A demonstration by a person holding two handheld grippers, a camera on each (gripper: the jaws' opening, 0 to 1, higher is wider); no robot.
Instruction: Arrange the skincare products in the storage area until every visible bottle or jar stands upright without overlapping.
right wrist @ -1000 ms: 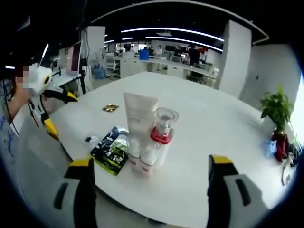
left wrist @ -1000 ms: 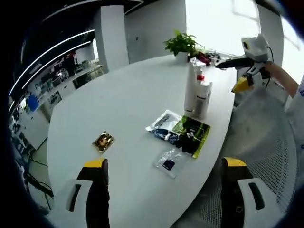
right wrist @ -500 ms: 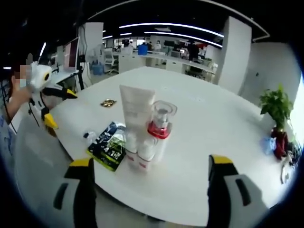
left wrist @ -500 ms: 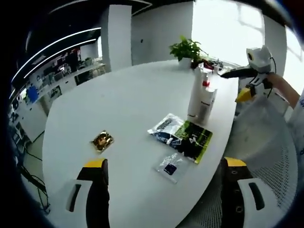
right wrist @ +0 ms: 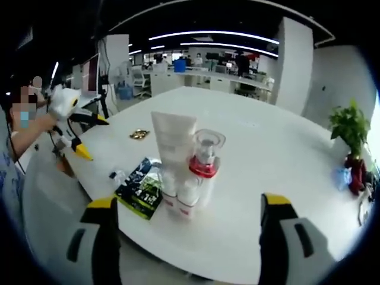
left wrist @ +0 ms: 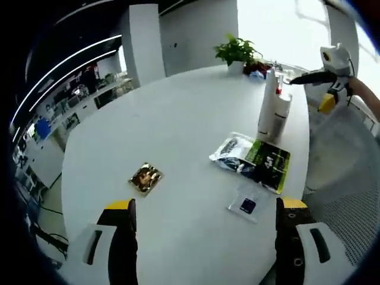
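A tight cluster of skincare products stands upright near the table edge: a tall white tube (right wrist: 173,141), a pump bottle with a clear cap and red collar (right wrist: 205,161), and small white bottles (right wrist: 178,199) in front. The same cluster (left wrist: 273,113) appears far right in the left gripper view. Flat sachets lie beside it: a blue-white one (left wrist: 233,151), a green-black one (left wrist: 268,164) (right wrist: 142,187), a small clear one (left wrist: 245,205) and a gold one (left wrist: 146,177) (right wrist: 139,135). My left gripper (left wrist: 206,237) is open and empty above the table's near edge. My right gripper (right wrist: 187,237) is open, short of the cluster.
The white oval table (left wrist: 178,113) carries a potted plant (left wrist: 237,50) (right wrist: 350,127) with small items at its far end. A person's hand holds the other gripper (left wrist: 328,74) (right wrist: 71,122) off the table edge. Office desks fill the background.
The left gripper view has swung, so the cluster and sachets sit further right and smaller. In the right gripper view the left gripper appears a little nearer. Both stay open and empty.
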